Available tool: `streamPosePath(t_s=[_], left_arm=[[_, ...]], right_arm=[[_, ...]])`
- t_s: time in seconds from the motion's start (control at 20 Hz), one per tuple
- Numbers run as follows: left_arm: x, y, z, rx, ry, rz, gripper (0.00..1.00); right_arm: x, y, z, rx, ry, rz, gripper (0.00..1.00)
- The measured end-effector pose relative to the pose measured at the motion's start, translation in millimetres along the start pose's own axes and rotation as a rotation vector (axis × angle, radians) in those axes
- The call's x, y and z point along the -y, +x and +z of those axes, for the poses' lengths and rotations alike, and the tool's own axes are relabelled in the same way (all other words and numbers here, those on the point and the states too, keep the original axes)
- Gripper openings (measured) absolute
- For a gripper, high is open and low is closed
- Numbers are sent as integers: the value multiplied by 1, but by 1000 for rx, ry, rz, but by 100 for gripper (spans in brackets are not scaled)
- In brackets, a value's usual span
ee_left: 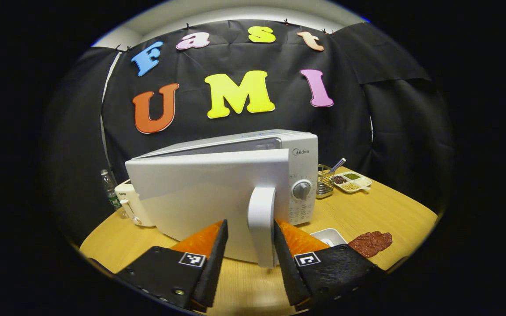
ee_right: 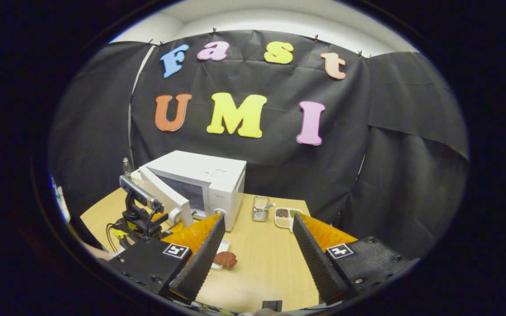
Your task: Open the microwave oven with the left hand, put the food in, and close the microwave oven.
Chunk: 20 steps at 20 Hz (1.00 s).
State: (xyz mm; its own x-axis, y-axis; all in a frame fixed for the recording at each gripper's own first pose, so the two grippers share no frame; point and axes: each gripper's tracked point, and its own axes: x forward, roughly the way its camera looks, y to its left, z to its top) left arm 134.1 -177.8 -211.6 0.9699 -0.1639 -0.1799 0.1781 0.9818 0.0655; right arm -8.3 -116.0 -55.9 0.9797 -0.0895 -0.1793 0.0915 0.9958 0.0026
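Right, left hand-held gripper [ee_left: 250,245] had its fingers apart, straddling the white vertical door handle [ee_left: 262,226] of the white boxy microwave oven [ee_left: 299,175]; I couldn't tell whether either finger touched it. The white door [ee_left: 200,197] stood partly swung out. Right hand-held gripper [ee_right: 253,245] was spread wide, holding nothing, hovering over the light wooden counter [ee_right: 270,263], well back from the oven. The food, a flat reddish-brown slab of meat [ee_left: 370,242], lay on the counter just beside a small white dish [ee_left: 330,236], not yet picked up. Risks as I judged them: unclamped fingers slipping off the handle, door swinging back; pulling hard dragging the whole oven; door not wide enough for the meat to clear.
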Motion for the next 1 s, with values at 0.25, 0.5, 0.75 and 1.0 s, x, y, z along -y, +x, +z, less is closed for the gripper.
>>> streamPosePath(t_s=[0.25,0.5,0.75,1.0], left_arm=[[-13,-10,-6,-29,-43,0,97],[-24,-33,-7,-27,-14,3,97],[-54,-72,-21,-52,-13,22,97],[-99,-111,-31,-72,-31,75,97]], right_arm=[[0,-5,-4,3,16,1,99],[-6,-5,-16,-11,10,3,99],[-32,3,-29,-33,16,46,99],[-76,9,-32,-39,11,113,99]])
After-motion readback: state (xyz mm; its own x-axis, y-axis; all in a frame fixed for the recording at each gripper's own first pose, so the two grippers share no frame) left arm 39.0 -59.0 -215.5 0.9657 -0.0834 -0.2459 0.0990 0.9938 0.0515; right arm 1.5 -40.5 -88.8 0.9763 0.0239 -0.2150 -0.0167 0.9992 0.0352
